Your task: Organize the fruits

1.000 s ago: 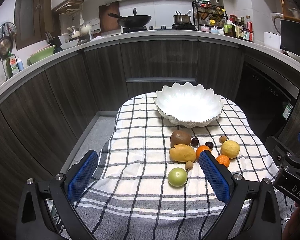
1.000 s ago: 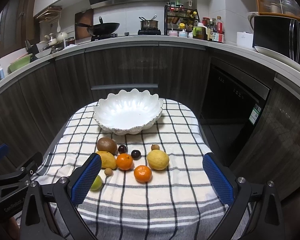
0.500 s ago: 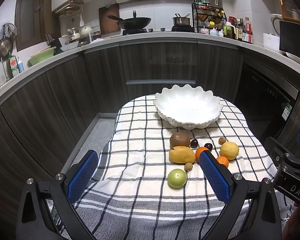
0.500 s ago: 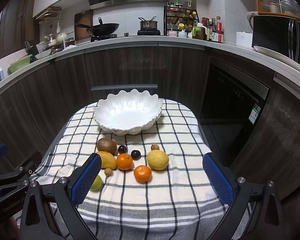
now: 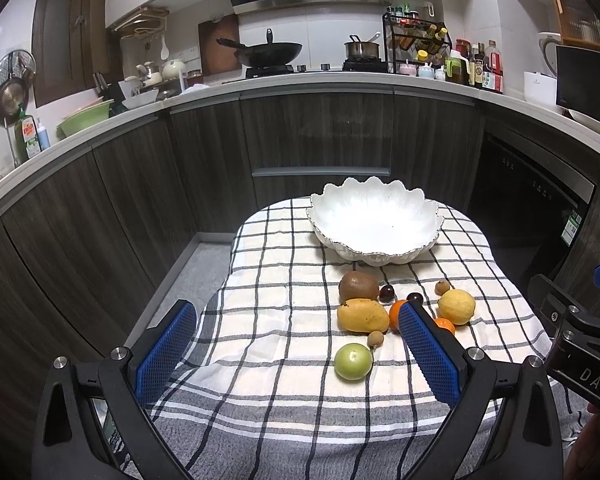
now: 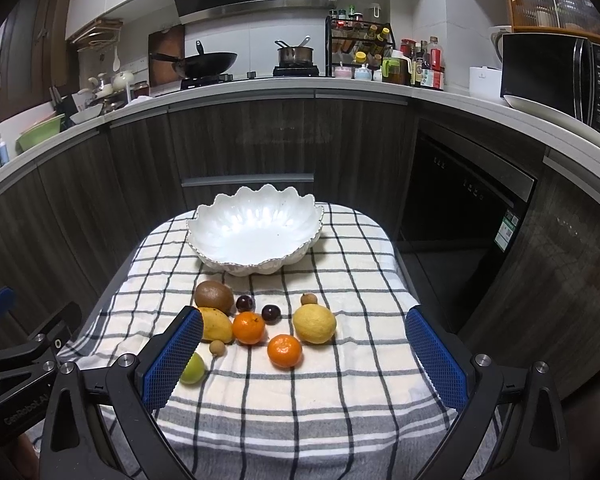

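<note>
Above the checked cloth (image 6: 340, 392) | both grippers' jaws spread, empty | fruits beside white bowl (image 6: 256, 236)

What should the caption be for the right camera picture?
Open right gripper hovers over fruit on a checked cloth, empty white bowl behind.

In the right wrist view, the left pad (image 6: 174, 358) covers part of the green fruit (image 6: 194, 369) and mango (image 6: 217, 325). In the left wrist view, a pad (image 5: 430, 350) hides most of both oranges (image 5: 397, 313).
</note>
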`<state>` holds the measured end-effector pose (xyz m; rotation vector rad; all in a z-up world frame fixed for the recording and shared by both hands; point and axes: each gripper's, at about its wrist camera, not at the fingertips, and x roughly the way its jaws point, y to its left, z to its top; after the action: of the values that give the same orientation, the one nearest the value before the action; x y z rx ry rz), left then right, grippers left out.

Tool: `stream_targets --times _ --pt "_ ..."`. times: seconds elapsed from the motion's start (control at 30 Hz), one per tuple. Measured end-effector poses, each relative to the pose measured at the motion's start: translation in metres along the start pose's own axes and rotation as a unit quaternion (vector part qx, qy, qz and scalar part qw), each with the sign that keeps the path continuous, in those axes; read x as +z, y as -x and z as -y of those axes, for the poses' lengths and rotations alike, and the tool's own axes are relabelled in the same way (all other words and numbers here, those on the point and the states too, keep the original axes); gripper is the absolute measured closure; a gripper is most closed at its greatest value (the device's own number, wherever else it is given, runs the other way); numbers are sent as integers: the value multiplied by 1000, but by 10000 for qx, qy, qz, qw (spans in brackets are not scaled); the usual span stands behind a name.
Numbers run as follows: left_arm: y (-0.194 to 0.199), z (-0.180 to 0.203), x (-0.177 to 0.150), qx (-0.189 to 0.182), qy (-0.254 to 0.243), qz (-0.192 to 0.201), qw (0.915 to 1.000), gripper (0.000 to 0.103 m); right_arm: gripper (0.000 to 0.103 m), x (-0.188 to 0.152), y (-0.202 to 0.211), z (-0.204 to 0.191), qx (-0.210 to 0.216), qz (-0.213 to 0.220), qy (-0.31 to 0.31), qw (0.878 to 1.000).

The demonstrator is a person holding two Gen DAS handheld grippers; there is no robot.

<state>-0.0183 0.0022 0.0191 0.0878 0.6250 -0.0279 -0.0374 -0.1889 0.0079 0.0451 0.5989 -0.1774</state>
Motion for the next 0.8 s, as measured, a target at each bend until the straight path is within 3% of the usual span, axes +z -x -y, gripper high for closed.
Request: stream_targets --times 0.8 --pt "0 3 -2 -33 -26 -66 10000 0 1 -1 4 -1 -25 29 8 10000"
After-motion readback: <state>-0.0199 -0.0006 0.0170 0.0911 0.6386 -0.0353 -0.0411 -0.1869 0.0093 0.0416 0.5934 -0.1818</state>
